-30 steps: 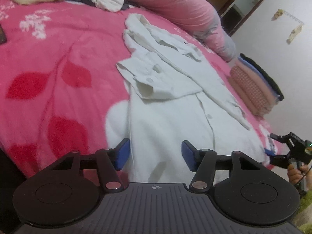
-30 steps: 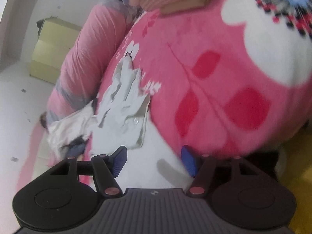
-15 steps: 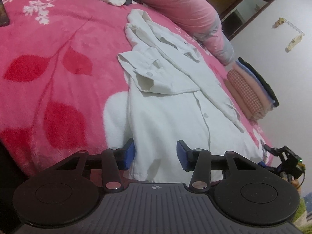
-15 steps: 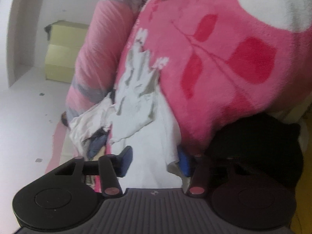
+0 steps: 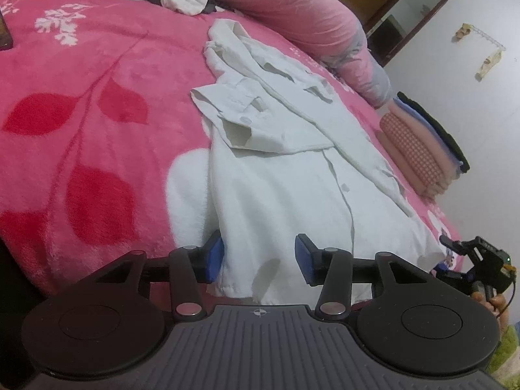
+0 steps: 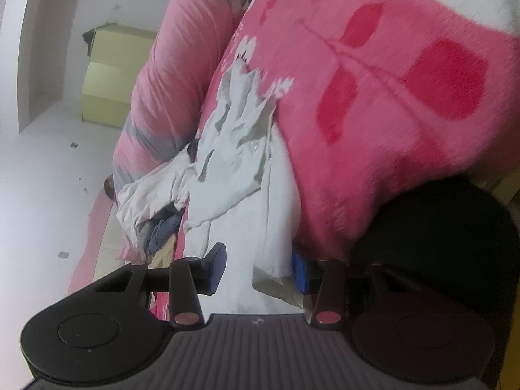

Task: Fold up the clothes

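From my left wrist view, the white button-front cotton shirt [image 5: 279, 169] lay spread on the pink flower-print fleece blanket [image 5: 97, 104] on the bed, sleeves folded in. My left hand-held gripper [image 5: 259, 261] straddled the hem's near corner, jaws apart, pads not pressing. From the right wrist view, the right hand-held gripper [image 6: 258, 268] was closing over the hem's other corner, cloth between its pads, not yet pinched. I judged the fabric light, limp and prone to sagging; the hem corners suit best.

The left gripper [image 5: 258, 261] points down a bit, its blue pads [image 5: 214, 260] apart. The right gripper [image 6: 258, 269] is closing. A hand [image 5: 494, 302] holds it.
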